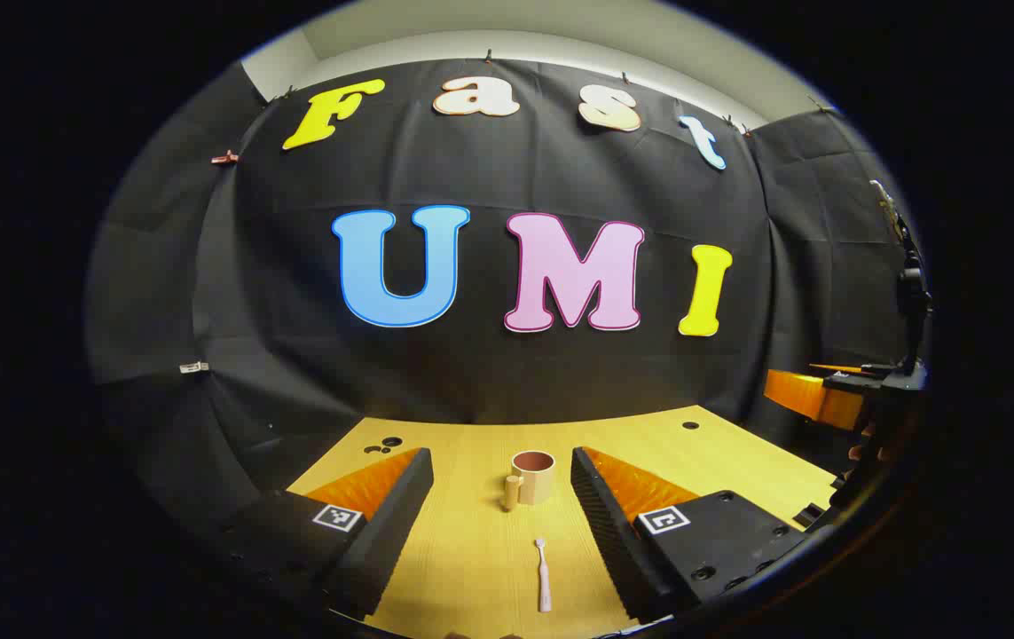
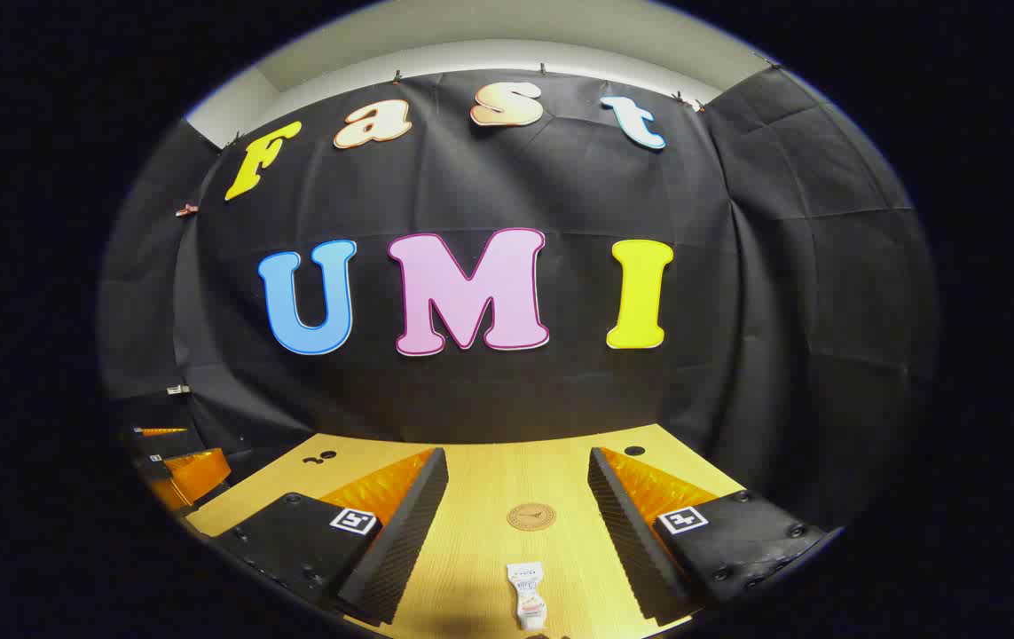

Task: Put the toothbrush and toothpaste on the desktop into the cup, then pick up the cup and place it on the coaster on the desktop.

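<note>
A: Toothbrush lies flat on the surface, lengthwise btwn the left tool's fingers, head end pointing away, w/ the cup farther back. Left tool is spread wide, holding nothing.

B: And the right side?

A: Right tool also spread wide, empty. Toothpaste lies flat nearest the camera, btwn its fingers; coaster sits beyond it, same line. Nothing is in the cup yet, I'd say; no step done.

B: Risks?

A: Brush is thin and low. If the fingers close too high they'll miss it, or catch one end so it pivots or skids across the surface. Toothpaste looks soft, so a hard pinch could squash it, or it could droop and snag the cup rim.

B: The cup itself?

A: Looks small and light, upright, w/ a small handle or knob on its near-left side. A brush dropped at a slant could tip it or bounce out. A bump from either finger on approach would shove it.

B: Farther out?

A: Other tool shows at the right edge of the left gripper view, near the surface's edge. Both heading for the cup at once could clash. Later, a top-heavy cup may wobble when set on the coaster.
</note>
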{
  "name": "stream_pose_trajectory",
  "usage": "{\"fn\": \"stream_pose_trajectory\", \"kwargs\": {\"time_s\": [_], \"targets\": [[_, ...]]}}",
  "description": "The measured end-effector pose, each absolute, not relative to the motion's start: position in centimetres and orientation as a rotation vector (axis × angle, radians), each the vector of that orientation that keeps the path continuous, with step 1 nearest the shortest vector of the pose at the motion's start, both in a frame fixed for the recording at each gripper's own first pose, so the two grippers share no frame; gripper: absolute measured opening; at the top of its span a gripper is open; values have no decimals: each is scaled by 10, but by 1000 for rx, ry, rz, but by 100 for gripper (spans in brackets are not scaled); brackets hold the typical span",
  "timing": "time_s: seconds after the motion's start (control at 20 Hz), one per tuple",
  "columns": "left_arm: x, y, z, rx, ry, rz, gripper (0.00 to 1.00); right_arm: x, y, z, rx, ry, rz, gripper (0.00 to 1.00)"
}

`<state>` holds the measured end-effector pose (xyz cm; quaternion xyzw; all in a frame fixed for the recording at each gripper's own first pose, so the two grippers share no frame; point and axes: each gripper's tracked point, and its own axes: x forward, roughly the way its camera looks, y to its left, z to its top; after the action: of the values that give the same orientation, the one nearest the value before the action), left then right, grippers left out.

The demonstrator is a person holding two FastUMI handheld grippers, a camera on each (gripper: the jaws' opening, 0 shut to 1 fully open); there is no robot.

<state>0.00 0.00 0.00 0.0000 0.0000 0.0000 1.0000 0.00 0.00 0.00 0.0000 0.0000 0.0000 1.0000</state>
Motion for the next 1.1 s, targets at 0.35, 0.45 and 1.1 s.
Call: {"fn": "stream_pose_trajectory", "kwargs": {"time_s": [0.35,0.45,1.1], "targets": [[6,-10,-7,22,16,-13,97,6,-2,-14,-4,49,13,98],[7,-13,-10,15,25,-15,97,7,-3,-20,-2,68,15,98],[19,-11,-26,-3,65,20,97,28,-17,-50,-33,174,-7,98]]}}
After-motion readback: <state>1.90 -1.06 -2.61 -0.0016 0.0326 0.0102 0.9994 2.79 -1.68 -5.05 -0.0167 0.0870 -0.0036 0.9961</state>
